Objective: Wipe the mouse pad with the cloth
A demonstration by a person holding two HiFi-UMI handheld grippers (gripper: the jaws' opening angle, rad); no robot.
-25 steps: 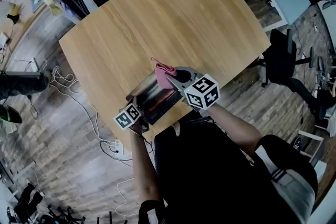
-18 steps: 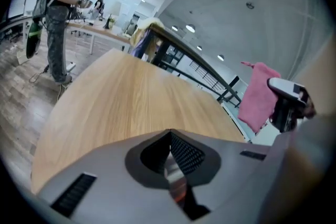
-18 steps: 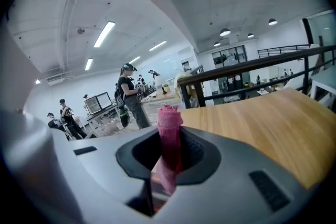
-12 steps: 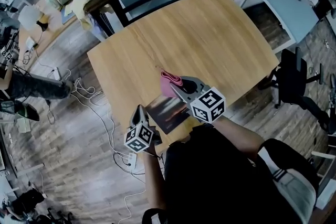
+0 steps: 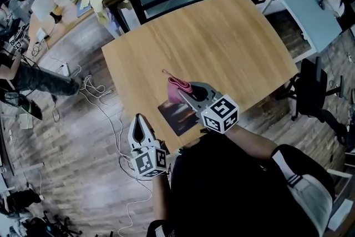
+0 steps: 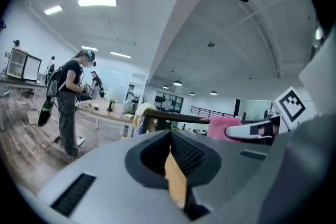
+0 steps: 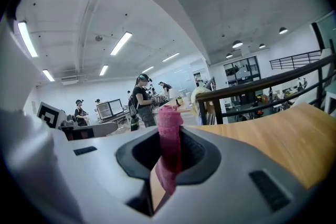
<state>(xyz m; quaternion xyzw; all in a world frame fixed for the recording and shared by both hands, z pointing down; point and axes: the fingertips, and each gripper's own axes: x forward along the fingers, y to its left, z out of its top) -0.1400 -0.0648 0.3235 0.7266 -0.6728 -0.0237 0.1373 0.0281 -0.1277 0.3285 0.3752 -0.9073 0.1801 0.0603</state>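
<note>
Two grippers, two jobs: we are clamping the right gripper (image 5: 187, 95) on the pink cloth (image 5: 178, 85), pinching it by a fold so it is sticking out past the jaws above the pad's (image 5: 176, 115) far edge, ready for wiping. The pad is lying at the desk's (image 5: 222, 36) near edge. We are holding the left gripper (image 5: 138, 120) beside the desk, jaws together and empty, probably to clear the wiping path.
</note>
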